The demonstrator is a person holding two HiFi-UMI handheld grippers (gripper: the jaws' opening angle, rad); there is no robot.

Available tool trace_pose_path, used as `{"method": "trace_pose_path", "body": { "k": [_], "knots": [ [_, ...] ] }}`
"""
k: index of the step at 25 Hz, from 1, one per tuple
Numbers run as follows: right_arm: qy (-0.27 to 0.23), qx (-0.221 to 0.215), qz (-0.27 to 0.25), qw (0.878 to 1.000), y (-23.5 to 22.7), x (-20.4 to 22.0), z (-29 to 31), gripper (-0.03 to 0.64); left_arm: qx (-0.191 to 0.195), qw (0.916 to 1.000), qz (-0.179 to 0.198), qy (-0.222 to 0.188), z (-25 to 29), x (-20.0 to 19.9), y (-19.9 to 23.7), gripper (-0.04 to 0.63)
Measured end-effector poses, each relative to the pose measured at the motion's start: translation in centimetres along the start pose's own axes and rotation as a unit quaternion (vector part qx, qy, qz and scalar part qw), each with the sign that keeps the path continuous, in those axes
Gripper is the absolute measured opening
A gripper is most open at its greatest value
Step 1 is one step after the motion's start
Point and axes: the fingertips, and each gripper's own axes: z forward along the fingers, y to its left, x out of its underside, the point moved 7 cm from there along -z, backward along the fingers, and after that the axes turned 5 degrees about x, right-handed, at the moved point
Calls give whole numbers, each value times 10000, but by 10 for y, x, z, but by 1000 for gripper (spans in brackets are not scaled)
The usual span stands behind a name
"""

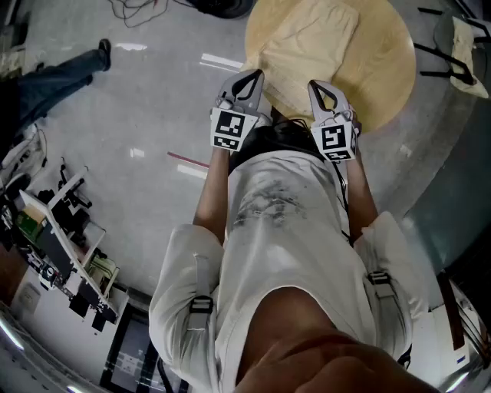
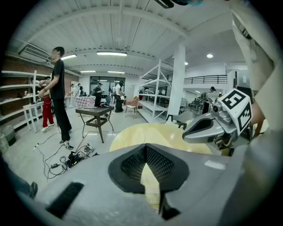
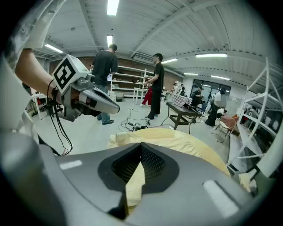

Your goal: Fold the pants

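Left claw (image 1: 249,80) and right claw (image 1: 321,92) are closed and empty near the pants (image 1: 314,38) on the counter (image 1: 391,73); open both, then grip one edge evenly.

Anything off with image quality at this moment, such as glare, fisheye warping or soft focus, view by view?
Head view: evenly lit, white glare streaks on the glossy grey floor, curved edges, soft foreground at the bottom. Left gripper view: heavy fisheye, black corners, the grey left gripper slightly blurred up close. Right gripper view: same warping, ceiling strip light blown out.
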Motion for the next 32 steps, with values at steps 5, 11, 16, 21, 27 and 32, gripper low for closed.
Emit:
{"method": "trace_pose_path", "body": {
  "k": [5,11,16,21,27,32],
  "knots": [
    [285,249,-7,9993,4,8,5,9,477,9984,219,215,11,6,13,8],
    [630,628,79,9960,15,24,5,9,1122,9919,485,346,26,19,22,8],
    [904,988,99,9909,32,32,4,9,1663,9817,807,455,31,25,29,8],
    [1104,1263,190,9857,46,40,4,11,2097,9687,1187,594,35,32,38,8],
    [1308,1425,420,9802,57,53,-4,32,2379,9568,1465,804,40,43,41,20],
    [1422,1431,466,9783,64,64,3,55,2667,9429,1716,1017,53,60,44,42]
  ]
}}
